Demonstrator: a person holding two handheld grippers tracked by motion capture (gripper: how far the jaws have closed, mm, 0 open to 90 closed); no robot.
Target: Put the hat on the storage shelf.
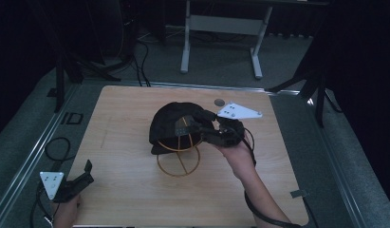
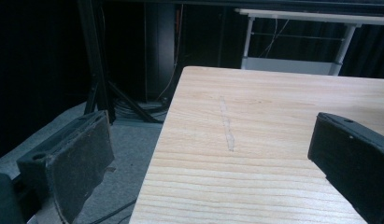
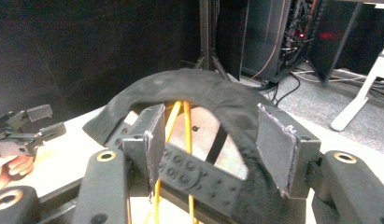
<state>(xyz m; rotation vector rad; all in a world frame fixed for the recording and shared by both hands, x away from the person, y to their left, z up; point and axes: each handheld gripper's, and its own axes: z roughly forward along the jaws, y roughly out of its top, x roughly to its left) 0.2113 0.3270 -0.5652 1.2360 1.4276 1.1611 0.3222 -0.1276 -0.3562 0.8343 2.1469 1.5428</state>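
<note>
From above, the black fabric cap (image 1: 171,121) sits on an orange wire dome stand (image 1: 179,164) mid-way across the pale wooden table (image 1: 126,190), with the right gripper (image 1: 202,127) at its rim. The right gripper view adds that the jaws are spread, the cap's black strap (image 3: 217,142) between them, unpinched. The left gripper (image 1: 81,178) rests at the table's near-left edge, its jaws wide apart over bare wood in its own view.

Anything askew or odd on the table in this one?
The black cap sits lopsided on the orange wire stand, hanging to one side with part of the frame bare. The right gripper is at its rear strap, pads not pressing. A long scratch marks the wooden table.
</note>
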